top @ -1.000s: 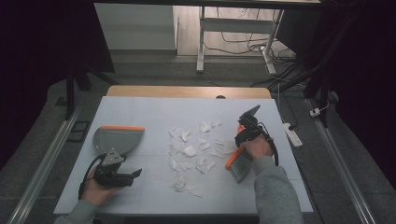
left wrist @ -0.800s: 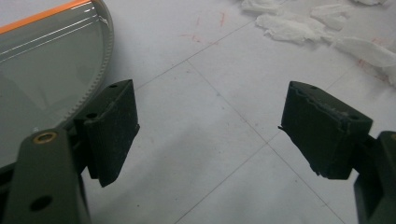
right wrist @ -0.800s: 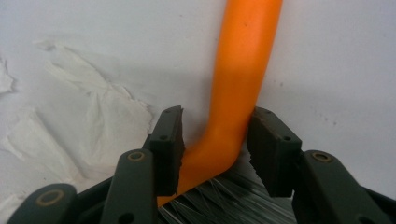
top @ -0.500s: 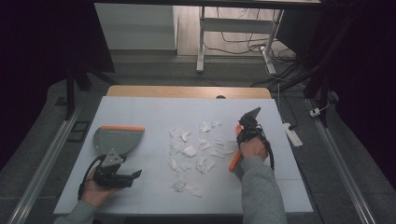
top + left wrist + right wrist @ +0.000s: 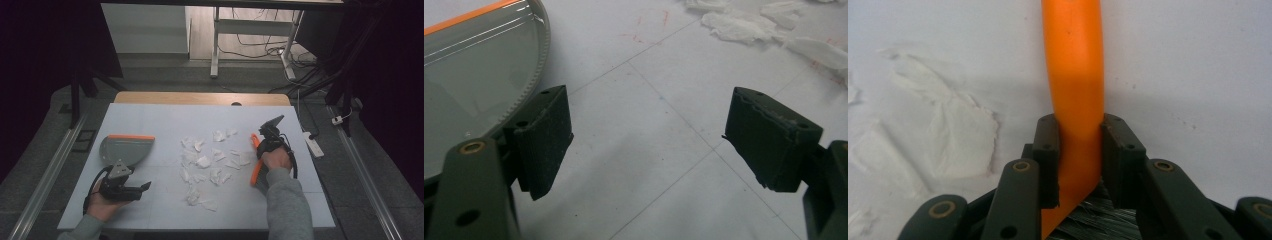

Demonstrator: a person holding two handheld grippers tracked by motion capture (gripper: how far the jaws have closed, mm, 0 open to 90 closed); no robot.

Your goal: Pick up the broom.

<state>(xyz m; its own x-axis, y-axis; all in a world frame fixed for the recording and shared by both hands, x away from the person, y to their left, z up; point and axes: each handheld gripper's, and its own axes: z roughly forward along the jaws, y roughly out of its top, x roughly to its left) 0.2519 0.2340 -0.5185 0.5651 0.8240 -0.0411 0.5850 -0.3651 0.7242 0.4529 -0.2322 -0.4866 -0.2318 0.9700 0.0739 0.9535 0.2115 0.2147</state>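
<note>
Closing over the last second, the right gripper point(image 5: 1080, 150) is now clamping its black jaws on the orange plastic handle of a small hand brush point(image 5: 1074, 75), dark bristles showing beneath; it is lying just right of the scattered white torn paper scraps point(image 5: 210, 162) on the white table point(image 5: 165, 120). Left of those scraps, the left gripper point(image 5: 649, 145) is hovering open-jawed beside the grey orange-edged dustpan point(image 5: 125, 149)

A white surface point(image 5: 150, 120) with a wooden far edge stands on grey floor point(image 5: 360, 200). Beyond it are desk legs point(image 5: 215, 45), tangled cables point(image 5: 260, 37) and a power strip point(image 5: 314, 143).
</note>
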